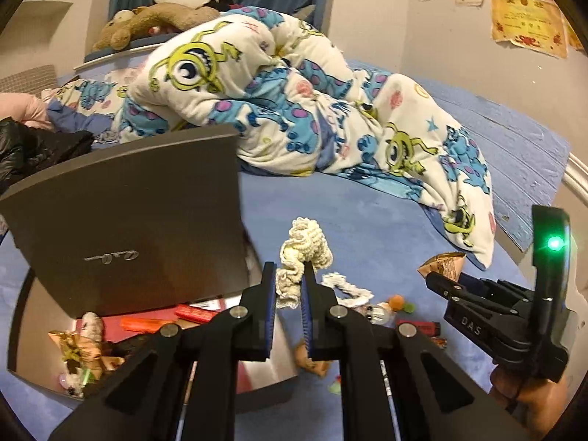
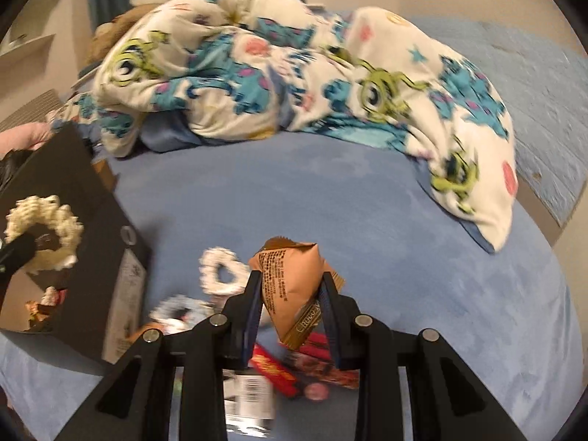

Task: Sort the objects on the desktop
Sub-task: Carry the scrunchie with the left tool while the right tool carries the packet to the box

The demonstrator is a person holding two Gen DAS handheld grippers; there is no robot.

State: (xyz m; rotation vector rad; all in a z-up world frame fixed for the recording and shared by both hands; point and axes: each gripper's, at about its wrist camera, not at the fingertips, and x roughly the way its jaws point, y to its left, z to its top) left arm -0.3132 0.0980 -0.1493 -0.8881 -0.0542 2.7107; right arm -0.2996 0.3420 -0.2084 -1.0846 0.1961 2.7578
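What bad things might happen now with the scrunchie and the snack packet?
The left hand-held gripper pinches only one edge of the cream scrunchie, so the floppy loop might slip out or snag on the dark box rim. The right hand-held gripper squeezes the puffy brown snack packet; it could pop free or get crushed.

A bed covered in blue plush sheet carries a crumpled white cartoon-print blanket, an open dark-grey cardboard box, a white lace scrunchie and red snack packets.
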